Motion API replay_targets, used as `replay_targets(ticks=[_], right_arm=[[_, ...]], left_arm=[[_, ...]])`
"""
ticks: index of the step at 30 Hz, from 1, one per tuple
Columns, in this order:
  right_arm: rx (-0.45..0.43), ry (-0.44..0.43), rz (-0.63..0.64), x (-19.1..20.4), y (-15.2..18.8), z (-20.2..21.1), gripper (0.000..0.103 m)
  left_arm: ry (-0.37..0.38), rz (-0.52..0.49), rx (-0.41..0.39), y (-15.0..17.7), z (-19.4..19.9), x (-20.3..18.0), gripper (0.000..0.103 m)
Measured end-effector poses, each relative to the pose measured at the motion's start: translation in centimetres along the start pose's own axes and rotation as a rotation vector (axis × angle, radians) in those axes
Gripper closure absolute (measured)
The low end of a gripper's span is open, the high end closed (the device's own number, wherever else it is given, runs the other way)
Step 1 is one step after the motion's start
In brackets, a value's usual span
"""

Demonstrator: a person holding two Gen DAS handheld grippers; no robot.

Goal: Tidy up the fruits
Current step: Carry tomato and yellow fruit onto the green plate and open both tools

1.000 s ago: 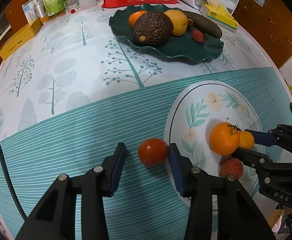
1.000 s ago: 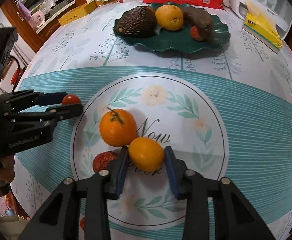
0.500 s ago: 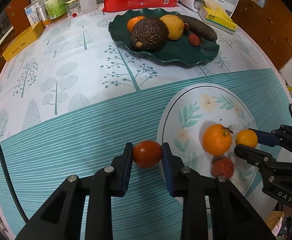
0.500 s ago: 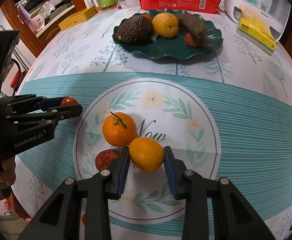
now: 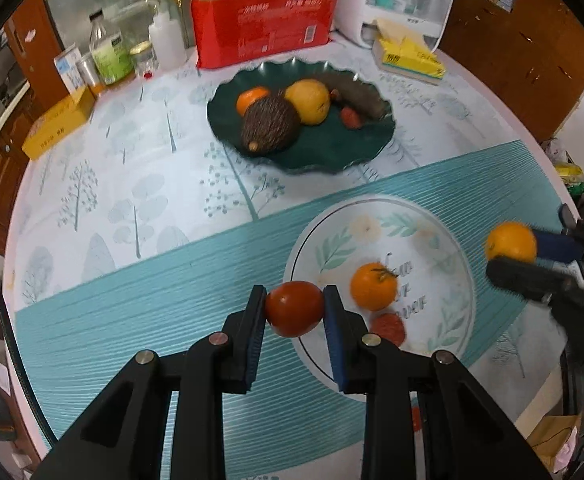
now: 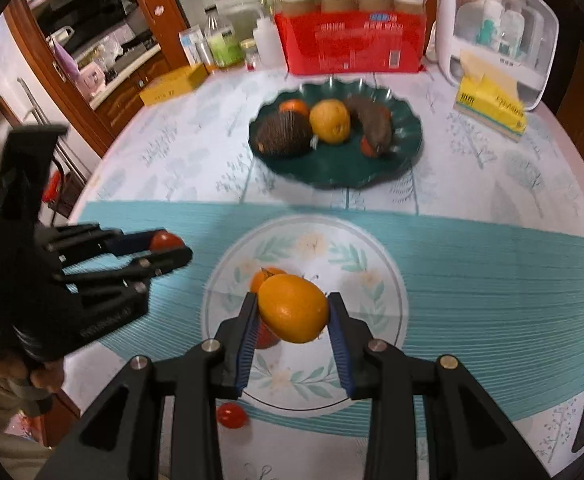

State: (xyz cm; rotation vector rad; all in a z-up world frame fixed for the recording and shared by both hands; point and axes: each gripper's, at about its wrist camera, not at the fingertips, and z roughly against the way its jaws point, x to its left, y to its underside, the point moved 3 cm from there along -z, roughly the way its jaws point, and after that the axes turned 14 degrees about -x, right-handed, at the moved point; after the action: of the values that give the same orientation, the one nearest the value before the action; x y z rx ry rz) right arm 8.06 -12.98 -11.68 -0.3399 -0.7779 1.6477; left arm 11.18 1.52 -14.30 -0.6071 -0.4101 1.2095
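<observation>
My left gripper (image 5: 295, 307) is shut on a red tomato (image 5: 294, 309) and holds it above the teal cloth, left of the floral plate (image 5: 443, 312). My right gripper (image 6: 293, 307) is shut on a small orange fruit (image 6: 293, 308), lifted over that plate (image 6: 371, 292). On the plate lie a stemmed orange (image 5: 373, 286) and a red lychee (image 5: 388, 328). Each gripper shows in the other view: the right one (image 5: 511, 258) with its fruit, the left one (image 6: 168, 246) with the tomato. At the back, the dark green dish (image 5: 331, 152) holds an avocado, an orange, a yellow fruit, a dark long fruit and a lychee.
A small red tomato (image 6: 232, 416) lies on the cloth near the plate's front edge. Behind the green dish stand a red carton pack (image 5: 264, 28), bottles (image 5: 112, 52), a yellow box (image 5: 58, 124), a tissue box (image 5: 407, 58) and a white container (image 5: 399, 4).
The left gripper closed on the tomato, and both grippers rose from the table with their fruits; the table and dishes now look farther away.
</observation>
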Motion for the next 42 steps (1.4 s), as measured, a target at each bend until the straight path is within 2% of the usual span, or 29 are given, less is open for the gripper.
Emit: replay_targets(ticks=[4, 11, 14, 17, 22, 26, 31, 34, 37, 42], right_arm=[[-0.055, 0.017, 0.005, -0.3, -4.0, 3.1, 0.069], [-0.203, 0.085, 0.076, -0.9, -13.0, 8.3, 0.069], [-0.246, 0.104, 0.111, -1.1, -16.7, 8.9, 0.069], [-0.261, 0.129, 0.125, -1.5, -20.0, 7.8, 0.069], [-0.228, 0.127, 0.104, -2.5, -23.8, 3.0, 0.069], [-0.146, 0.084, 0.059, -3.3, -24.7, -2.9, 0.069], [-0.04, 0.053, 0.008, -4.4, -23.7, -11.4, 0.069], [0.017, 0.037, -0.021, -5.2, -22.3, -15.8, 0.069], [0.071, 0.03, -0.036, -5.9, -20.9, -19.7, 0.069], [0.12, 0.019, -0.043, -6.6, -19.4, -23.5, 0.068]], left_arm=[[0.0, -0.039, -0.043, -3.0, 2.2, -0.2, 0.077], [-0.043, -0.081, -0.17, -11.4, 6.0, 1.3, 0.077], [-0.063, -0.089, -0.212, -15.3, 6.5, 2.0, 0.077], [-0.085, -0.096, -0.235, -18.3, 6.0, 2.4, 0.076], [-0.092, -0.09, -0.258, -22.5, 3.1, 3.3, 0.076], [-0.072, -0.045, -0.231, -24.0, -1.7, 4.5, 0.076], [-0.078, -0.001, -0.145, -22.7, -10.0, 5.9, 0.076], [-0.078, 0.03, -0.104, -21.2, -13.6, 6.7, 0.076], [-0.067, 0.074, -0.063, -19.9, -16.6, 7.6, 0.076], [-0.047, 0.123, -0.03, -18.8, -19.8, 8.3, 0.076]])
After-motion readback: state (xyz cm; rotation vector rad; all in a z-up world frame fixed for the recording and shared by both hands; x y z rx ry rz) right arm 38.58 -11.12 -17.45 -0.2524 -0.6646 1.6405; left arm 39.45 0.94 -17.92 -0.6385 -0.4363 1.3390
